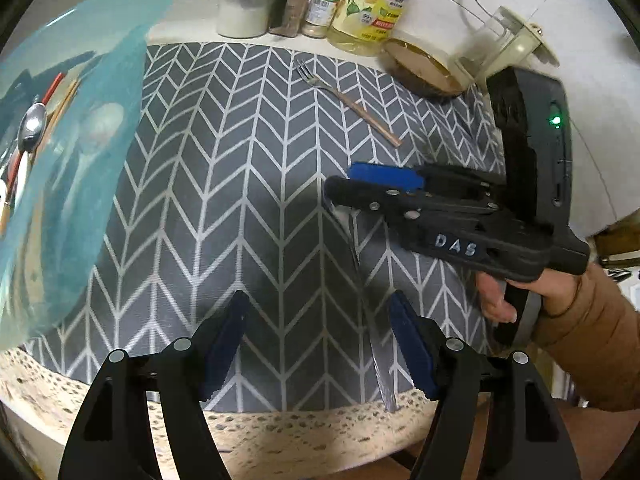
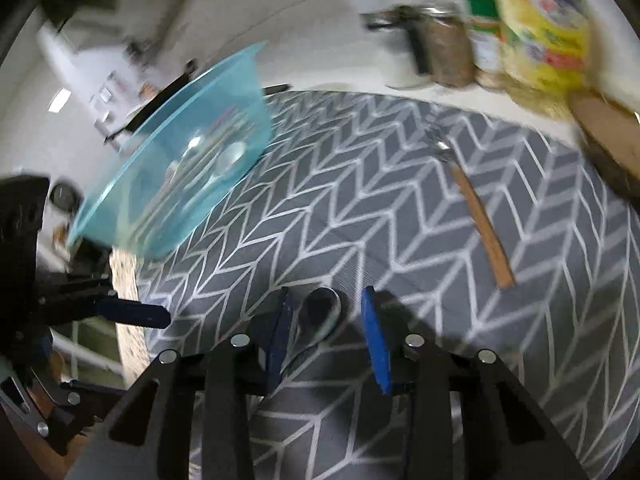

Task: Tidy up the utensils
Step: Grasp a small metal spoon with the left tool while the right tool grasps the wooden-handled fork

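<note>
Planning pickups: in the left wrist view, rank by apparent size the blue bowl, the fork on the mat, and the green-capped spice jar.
1. Blue bowl, by far the largest, though it sits closest to the camera, which inflates it.
2. Fork, longer than the jar is tall.
3. Green-capped spice jar; being farthest back, it may look smaller than it is.

Home kitchen, spice jars, oil bottle, patterned tablecloth

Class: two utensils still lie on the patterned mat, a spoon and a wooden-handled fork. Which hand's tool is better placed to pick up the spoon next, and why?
Right. The right tool already straddles the spoon, its pads not yet pressing. The left tool stands open over bare mat, beside the spoon's handle.
</note>
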`<action>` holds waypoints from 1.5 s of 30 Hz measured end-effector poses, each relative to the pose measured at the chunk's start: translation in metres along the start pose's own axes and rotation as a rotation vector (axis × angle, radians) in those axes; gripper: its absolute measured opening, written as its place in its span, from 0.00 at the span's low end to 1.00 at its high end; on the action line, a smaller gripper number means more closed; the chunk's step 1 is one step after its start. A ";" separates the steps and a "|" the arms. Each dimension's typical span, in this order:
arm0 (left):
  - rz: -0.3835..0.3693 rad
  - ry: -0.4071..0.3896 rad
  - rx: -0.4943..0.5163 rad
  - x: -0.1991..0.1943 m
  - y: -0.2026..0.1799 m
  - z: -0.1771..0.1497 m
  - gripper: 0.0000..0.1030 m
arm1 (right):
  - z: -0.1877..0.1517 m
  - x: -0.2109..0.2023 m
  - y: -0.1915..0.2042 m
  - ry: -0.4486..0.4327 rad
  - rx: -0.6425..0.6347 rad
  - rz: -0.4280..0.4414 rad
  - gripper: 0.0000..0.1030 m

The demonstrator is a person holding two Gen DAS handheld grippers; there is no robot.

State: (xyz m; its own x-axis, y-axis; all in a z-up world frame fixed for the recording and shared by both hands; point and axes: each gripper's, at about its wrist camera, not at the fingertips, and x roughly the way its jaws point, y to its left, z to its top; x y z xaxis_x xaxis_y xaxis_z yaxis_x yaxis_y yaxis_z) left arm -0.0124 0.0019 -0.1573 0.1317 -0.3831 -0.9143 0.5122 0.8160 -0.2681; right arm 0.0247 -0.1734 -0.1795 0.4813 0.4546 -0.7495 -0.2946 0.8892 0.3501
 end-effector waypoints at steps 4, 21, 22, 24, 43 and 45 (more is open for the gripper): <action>0.027 0.015 -0.035 0.014 -0.001 -0.006 0.69 | -0.004 0.014 0.024 0.003 -0.164 -0.077 0.08; -0.144 0.007 0.018 0.043 -0.034 0.016 0.23 | 0.019 -0.053 -0.031 -0.183 0.149 0.165 0.02; -0.139 0.024 0.011 0.048 -0.034 0.018 0.07 | 0.019 -0.053 -0.031 -0.184 0.153 0.167 0.02; -0.164 0.030 -0.011 0.052 -0.030 0.020 0.07 | 0.019 -0.054 -0.035 -0.183 0.170 0.172 0.02; -0.099 -0.001 -0.069 0.014 0.009 0.020 0.07 | 0.053 -0.023 -0.044 -0.097 -0.023 -0.288 0.04; -0.092 0.012 -0.068 0.019 0.006 0.020 0.07 | 0.051 -0.030 -0.047 -0.155 -0.003 -0.258 0.43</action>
State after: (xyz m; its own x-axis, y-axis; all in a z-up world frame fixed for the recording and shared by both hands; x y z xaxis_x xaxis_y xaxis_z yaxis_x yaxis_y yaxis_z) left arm 0.0097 -0.0091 -0.1701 0.0763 -0.4524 -0.8886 0.4624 0.8056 -0.3704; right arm 0.0661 -0.2261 -0.1442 0.6610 0.2167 -0.7184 -0.1483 0.9762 0.1580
